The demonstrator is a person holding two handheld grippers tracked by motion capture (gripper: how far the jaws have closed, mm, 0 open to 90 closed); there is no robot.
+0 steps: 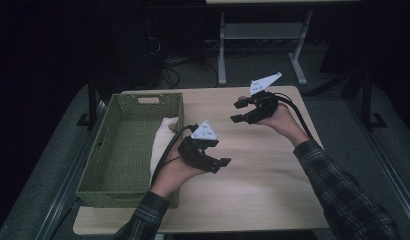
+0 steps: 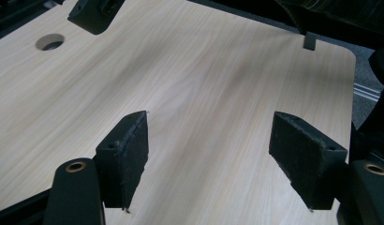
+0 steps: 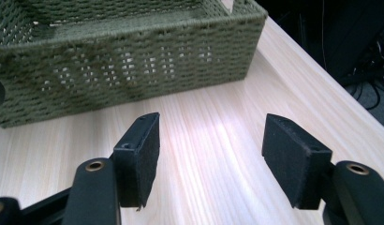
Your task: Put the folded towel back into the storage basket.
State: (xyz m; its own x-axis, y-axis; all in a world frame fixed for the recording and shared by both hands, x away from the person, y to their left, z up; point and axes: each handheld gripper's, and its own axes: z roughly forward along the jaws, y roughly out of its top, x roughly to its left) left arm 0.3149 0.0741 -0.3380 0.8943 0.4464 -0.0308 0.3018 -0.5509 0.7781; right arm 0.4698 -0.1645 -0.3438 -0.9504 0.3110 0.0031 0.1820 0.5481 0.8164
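A green woven basket stands on the left part of the wooden table. A white cloth lies along its right wall. My left gripper hovers just right of the basket and points right; its jaws stand open over bare wood. My right gripper is held over the far middle of the table and points left toward the basket. It is open too, with nothing between its pads, and the basket's side wall lies ahead of it.
A round cable hole is cut in the tabletop near its far edge. Behind the table stands a desk frame, with cables on the dark floor. The table's rounded right corner is close to the left gripper's line.
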